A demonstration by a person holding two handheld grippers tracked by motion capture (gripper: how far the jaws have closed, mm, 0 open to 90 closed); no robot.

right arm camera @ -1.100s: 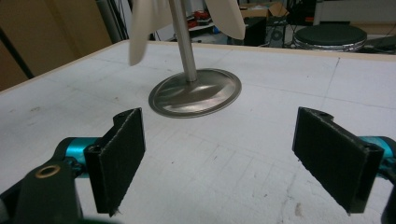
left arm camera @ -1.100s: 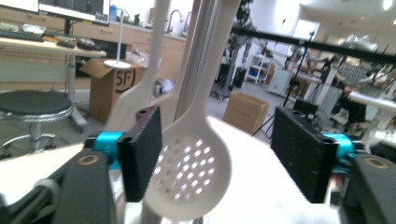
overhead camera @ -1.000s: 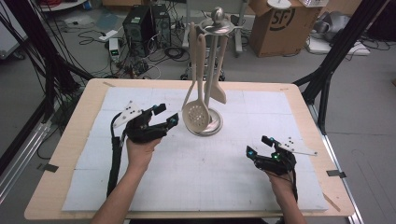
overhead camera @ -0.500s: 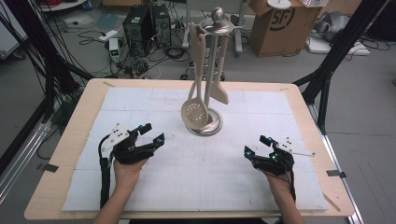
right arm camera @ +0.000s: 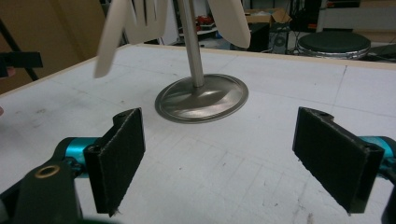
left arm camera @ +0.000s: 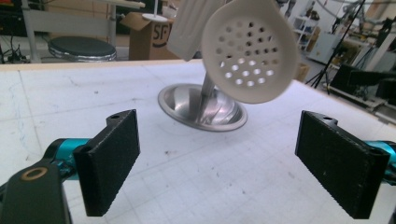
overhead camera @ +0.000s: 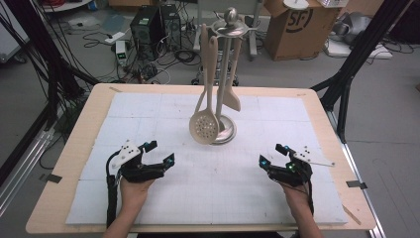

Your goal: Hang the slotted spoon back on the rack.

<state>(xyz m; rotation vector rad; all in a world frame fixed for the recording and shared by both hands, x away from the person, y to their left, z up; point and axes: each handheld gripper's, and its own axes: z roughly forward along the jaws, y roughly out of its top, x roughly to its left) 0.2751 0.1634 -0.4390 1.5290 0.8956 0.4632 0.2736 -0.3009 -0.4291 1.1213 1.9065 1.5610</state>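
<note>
On the desk (overhead camera: 74,163), covered with a white gridded mat (overhead camera: 163,109), a metal utensil stand (overhead camera: 225,84) rises near the far middle, its round base (overhead camera: 225,133) resting flat on the mat. From the rack at its top hang pale utensils: a perforated skimmer (overhead camera: 204,130), whose round holed bowl hangs low on the near left side of the pole, just above the base, and a flat spatula (overhead camera: 232,98) beside it on the right. The left tool (overhead camera: 157,153) sits low over the near left part of the mat, held from behind by the person's left hand (overhead camera: 132,186), and points toward the stand; its jaws have just been opening and stand wide apart with nothing between them. In the left gripper view the two black pads (left arm camera: 112,161) frame bare mat, with the skimmer's bowl (left arm camera: 250,51) hanging ahead and above them and the stand's shiny base (left arm camera: 203,108) behind it, well apart from the pads. The right tool (overhead camera: 271,154) rests low over the near right part of the mat, gripped by the right hand (overhead camera: 296,191), its jaws also wide and holding nothing. In the right gripper view its pads (right arm camera: 119,156) flank open mat, the stand's pole and base (right arm camera: 201,98) standing farther on, with the hanging utensils blurred at the top edge.
</note>
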